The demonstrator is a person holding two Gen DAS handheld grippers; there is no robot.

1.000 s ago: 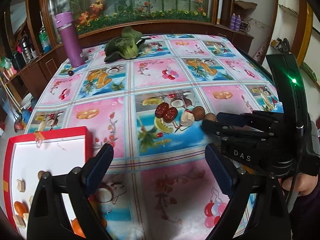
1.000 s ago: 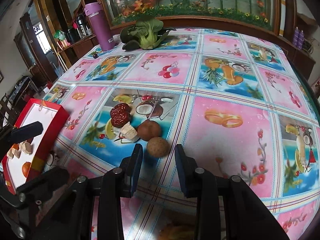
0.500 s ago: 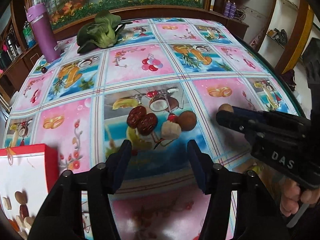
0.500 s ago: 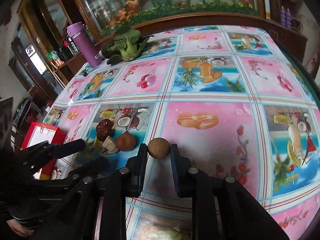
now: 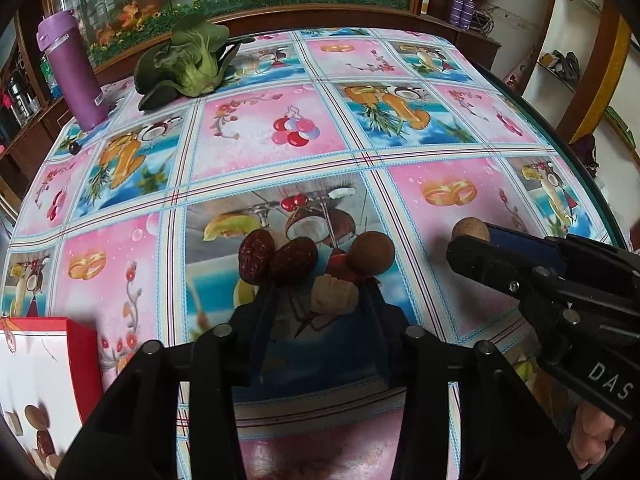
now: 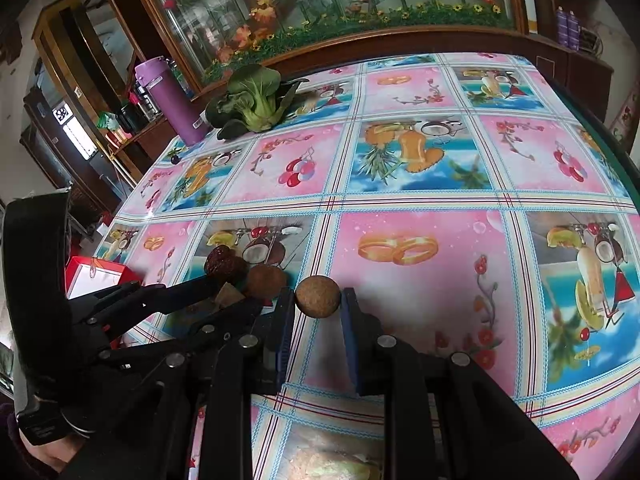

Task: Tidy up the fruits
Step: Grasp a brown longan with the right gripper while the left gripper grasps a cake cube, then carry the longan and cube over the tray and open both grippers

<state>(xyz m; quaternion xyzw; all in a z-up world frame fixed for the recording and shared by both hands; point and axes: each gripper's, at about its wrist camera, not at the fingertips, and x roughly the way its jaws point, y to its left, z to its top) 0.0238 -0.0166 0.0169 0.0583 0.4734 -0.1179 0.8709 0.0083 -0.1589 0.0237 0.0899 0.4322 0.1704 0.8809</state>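
The right hand-held gripper (image 6: 318,320) had its two blue-padded fingers against either side of a small round tan-brown longan-like fruit (image 6: 318,296), gripping it at its widest part just over the table (image 6: 420,184) with the glossy fruit-print cloth; whether the fruit had left the cloth could not be told. The left hand-held gripper (image 5: 320,312) stood open, its fingers set either side of a pale, lumpy off-white fruit piece (image 5: 334,294) and not visibly touching it. That piece lay in a tight cluster near the middle of the table with two wrinkled dark red dates (image 5: 276,260) and one more round brown fruit (image 5: 372,253), so two round fruits, two dates and one pale piece were in view. The round fruit looked light, with a hard, dry, slightly rough shell, so a hold across its middle should keep it, though it would likely roll if pinched off-centre. The pale piece looked light and crumbly, and a soft squeeze on its broad sides would suit it. At the near left stood a red-rimmed box with a white floor (image 5: 48,364), already holding a few pieces. At the far left stood one purple bottle (image 5: 70,70) and one green leafy cabbage (image 5: 184,64).
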